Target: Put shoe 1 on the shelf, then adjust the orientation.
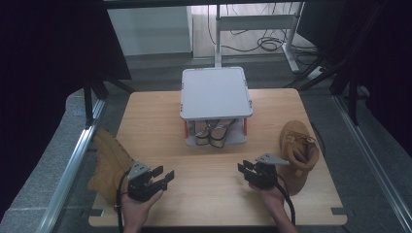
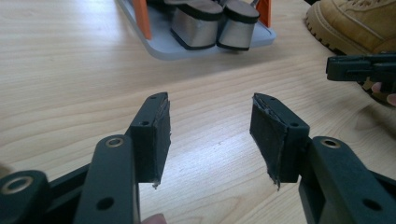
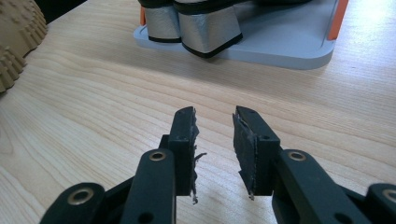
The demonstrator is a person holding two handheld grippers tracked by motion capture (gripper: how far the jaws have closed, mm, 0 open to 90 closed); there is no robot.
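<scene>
A small grey two-level rack [image 1: 216, 92] stands mid-table, with a pair of silver block-heeled shoes [image 1: 214, 132] on its lower shelf. One tan boot [image 1: 109, 165] lies at the table's left edge, and a second tan boot [image 1: 297, 153] stands at the right. My left gripper [image 1: 163, 175] hovers near the front, just right of the left boot. Its jaws stand open [image 2: 210, 126] over bare wood. My right gripper [image 1: 245, 169] sits just left of the right boot. It too is open [image 3: 215, 135], with nothing between its pads.
The silver heels [image 2: 212, 23] and the rack's grey base [image 3: 289, 53] lie straight ahead of both grippers. The left boot's ridged sole [image 3: 16, 32] overhangs the wooden table's left edge. Metal frame rails run along both sides, and cables lie on the floor behind.
</scene>
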